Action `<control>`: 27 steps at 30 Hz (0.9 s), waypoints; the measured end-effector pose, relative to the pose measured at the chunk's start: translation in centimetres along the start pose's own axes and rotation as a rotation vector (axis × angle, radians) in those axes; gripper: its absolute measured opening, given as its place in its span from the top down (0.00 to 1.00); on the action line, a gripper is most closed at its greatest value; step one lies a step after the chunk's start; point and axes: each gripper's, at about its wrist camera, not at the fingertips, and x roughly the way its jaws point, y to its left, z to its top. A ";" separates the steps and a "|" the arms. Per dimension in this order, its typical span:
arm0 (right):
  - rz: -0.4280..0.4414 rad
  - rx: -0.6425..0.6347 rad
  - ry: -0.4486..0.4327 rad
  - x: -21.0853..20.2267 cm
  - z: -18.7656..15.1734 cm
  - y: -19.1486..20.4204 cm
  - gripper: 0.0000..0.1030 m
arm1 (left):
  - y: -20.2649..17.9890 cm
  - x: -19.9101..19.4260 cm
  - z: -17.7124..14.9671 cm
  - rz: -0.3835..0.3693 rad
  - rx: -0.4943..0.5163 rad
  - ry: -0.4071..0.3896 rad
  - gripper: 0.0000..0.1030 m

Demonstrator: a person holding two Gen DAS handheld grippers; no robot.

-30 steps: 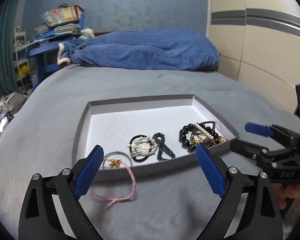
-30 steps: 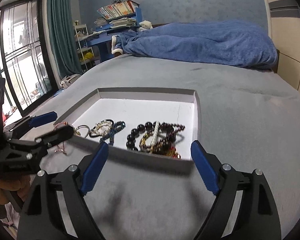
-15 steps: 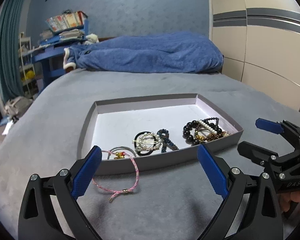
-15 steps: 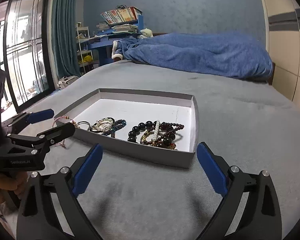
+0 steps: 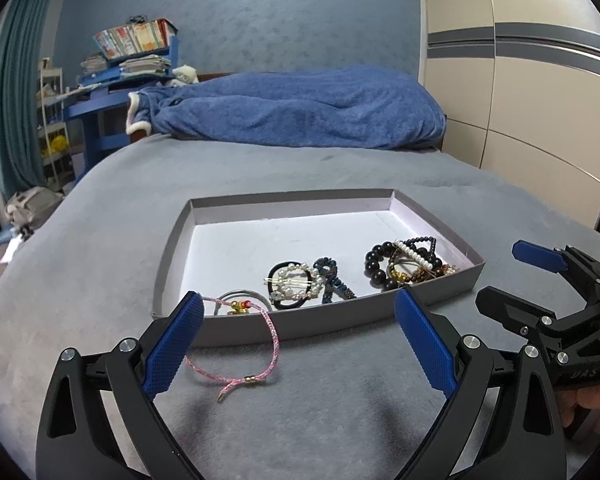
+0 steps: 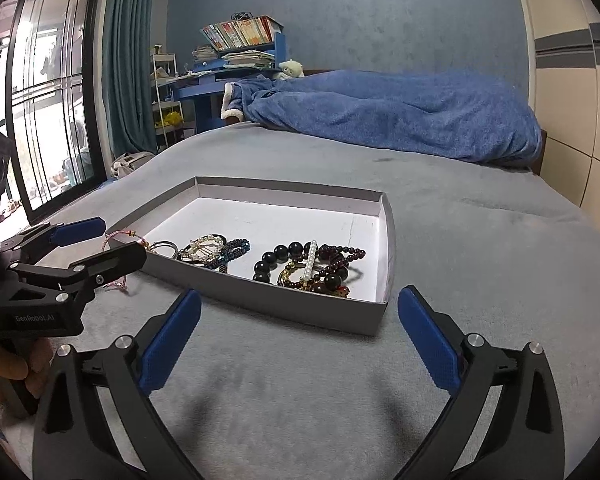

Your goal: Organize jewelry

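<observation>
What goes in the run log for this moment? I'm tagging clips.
left gripper: open, empty | right gripper: open, empty | pink cord bracelet: draped over tray front wall | other jewelry: in tray

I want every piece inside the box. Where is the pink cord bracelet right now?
In the left wrist view, the pink cord bracelet hangs over the box's near wall at its left corner, mostly outside on the grey bedcover, beside the silver ring.

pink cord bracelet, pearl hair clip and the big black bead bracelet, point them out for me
pink cord bracelet (image 5: 274,338), left wrist view, on the cord hanging outside the tray wall.
pearl hair clip (image 5: 296,280), left wrist view, on its pearl-edged middle.
big black bead bracelet (image 6: 278,254), right wrist view, on a large black bead.
</observation>
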 end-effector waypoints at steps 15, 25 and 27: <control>0.003 0.013 0.005 0.3 0.0 -0.2 0.05 | -0.1 0.0 0.1 0.002 0.003 -0.002 0.07; 0.003 0.018 0.009 0.4 -0.1 -0.5 0.05 | 0.0 0.0 0.1 0.005 -0.003 0.000 0.06; 0.002 0.017 0.009 0.4 -0.1 -0.5 0.05 | 0.0 0.0 0.1 0.007 -0.002 -0.002 0.06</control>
